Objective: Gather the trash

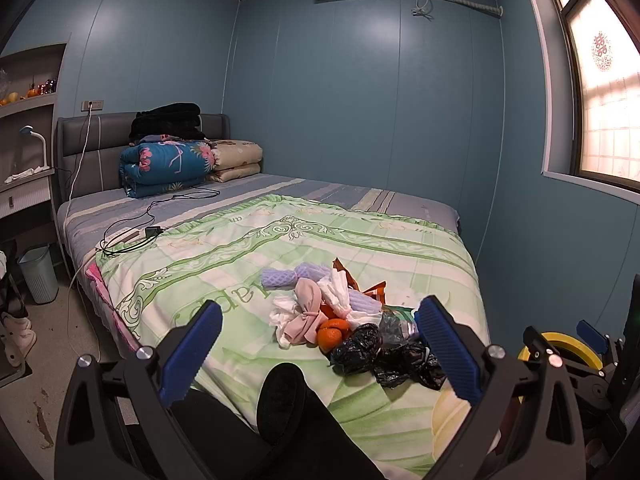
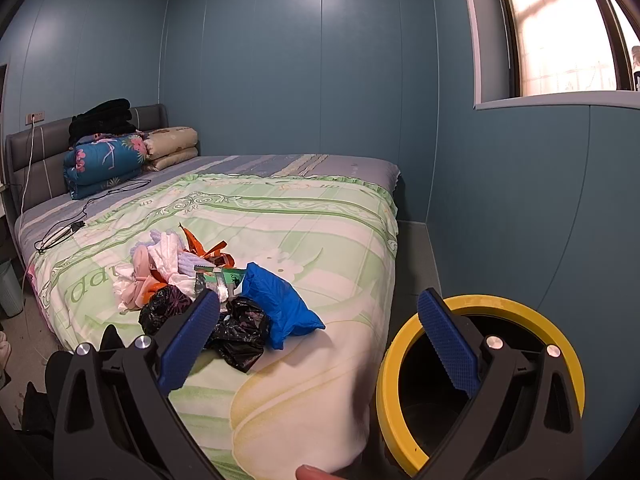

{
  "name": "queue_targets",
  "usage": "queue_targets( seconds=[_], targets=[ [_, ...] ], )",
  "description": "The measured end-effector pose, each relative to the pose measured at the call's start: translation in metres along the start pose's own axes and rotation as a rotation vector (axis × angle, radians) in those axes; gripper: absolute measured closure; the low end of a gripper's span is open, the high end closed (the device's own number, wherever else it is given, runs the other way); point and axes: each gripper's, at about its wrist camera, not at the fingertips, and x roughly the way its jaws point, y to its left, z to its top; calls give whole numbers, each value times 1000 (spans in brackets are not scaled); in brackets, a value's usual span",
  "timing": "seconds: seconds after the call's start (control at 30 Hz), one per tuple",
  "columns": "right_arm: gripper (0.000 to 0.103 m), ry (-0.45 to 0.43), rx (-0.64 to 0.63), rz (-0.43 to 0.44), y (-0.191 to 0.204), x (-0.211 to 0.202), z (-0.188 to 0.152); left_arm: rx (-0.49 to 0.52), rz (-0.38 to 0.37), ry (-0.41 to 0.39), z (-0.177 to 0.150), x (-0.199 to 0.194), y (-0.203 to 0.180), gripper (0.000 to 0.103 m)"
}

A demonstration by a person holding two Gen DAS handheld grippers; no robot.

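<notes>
A pile of trash lies on the green quilt near the bed's foot: white tissues, pink cloth, purple foam netting, orange peel, orange wrapper and crumpled black bags. The right wrist view shows the pile with a blue plastic bag and a green wrapper. A yellow-rimmed black bin stands on the floor right of the bed; it also shows in the left wrist view. My left gripper is open and empty before the pile. My right gripper is open and empty, between pile and bin.
Folded quilts and black clothes sit at the headboard. A charger cable lies on the sheet. A grey-blue waste basket stands on the floor left of the bed, by a desk. A window is on the right wall.
</notes>
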Motion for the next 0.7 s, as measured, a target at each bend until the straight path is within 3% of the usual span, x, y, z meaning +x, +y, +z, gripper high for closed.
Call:
queue_targets(
  seconds=[0.7],
  targets=[
    [8, 5, 1, 0, 0, 2, -1, 4, -1, 1, 1, 0, 0, 8]
  ],
)
